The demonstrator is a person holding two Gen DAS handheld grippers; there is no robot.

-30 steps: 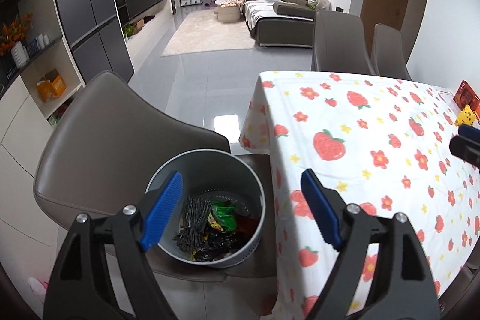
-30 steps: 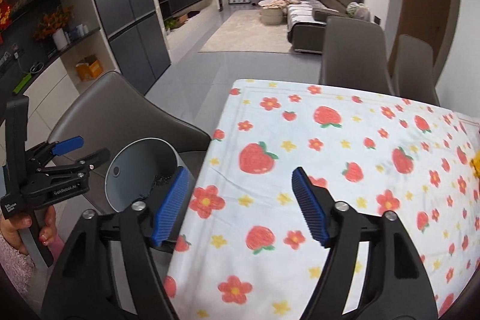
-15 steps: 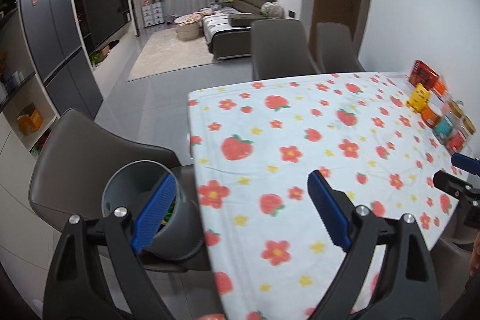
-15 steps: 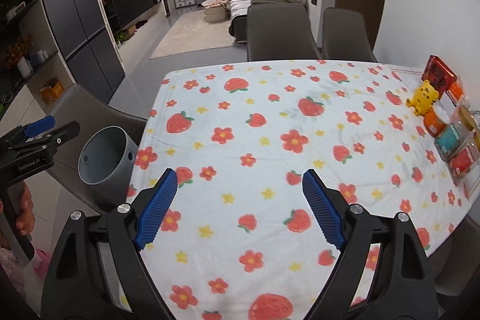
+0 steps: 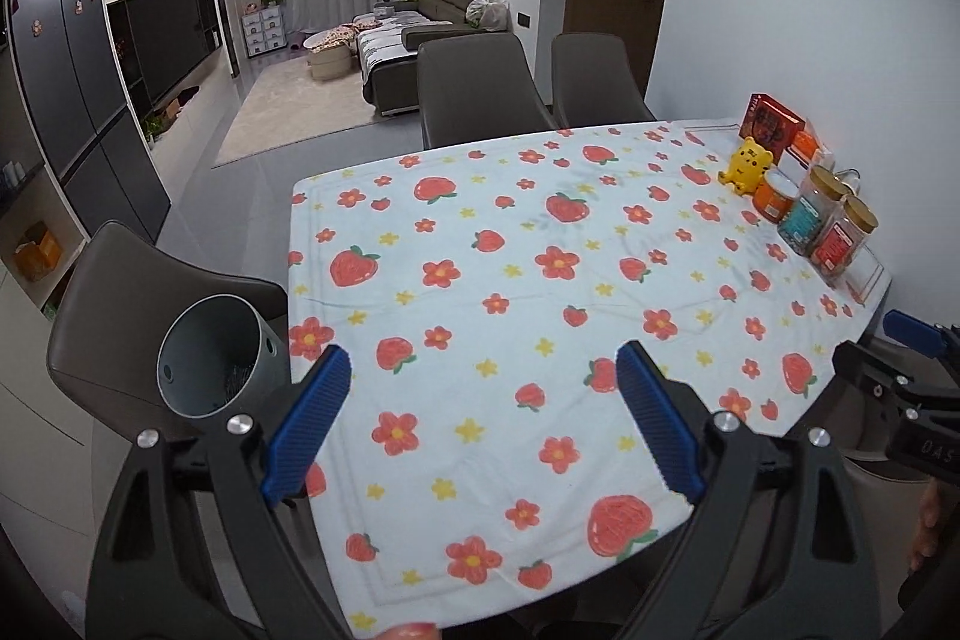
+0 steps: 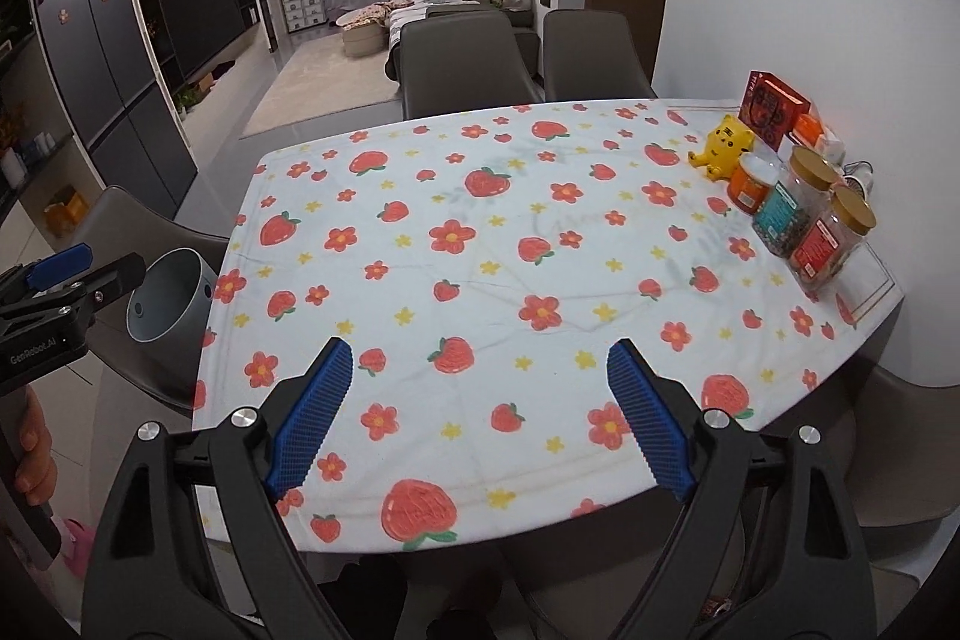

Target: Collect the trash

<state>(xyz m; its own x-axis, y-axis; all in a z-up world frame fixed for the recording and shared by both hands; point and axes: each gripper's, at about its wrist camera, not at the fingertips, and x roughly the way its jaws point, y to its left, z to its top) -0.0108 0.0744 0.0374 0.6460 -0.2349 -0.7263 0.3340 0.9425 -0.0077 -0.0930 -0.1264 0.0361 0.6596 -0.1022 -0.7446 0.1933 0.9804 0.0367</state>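
Both grippers, left point(image 5: 480, 418) and right point(image 6: 480, 412), gape empty, while the grey bin point(image 5: 219, 358), lower left on a chair seat, could tip if nudged.

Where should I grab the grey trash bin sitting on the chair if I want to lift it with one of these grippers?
Take the grey trash bin by its rim, coming from above, one finger inside and one outside the wall. Its body looks wider than the open left gripper spans, so a grip around it probably won't fit. It stands upright on the chair with its mouth open, which leaves the top edge free.
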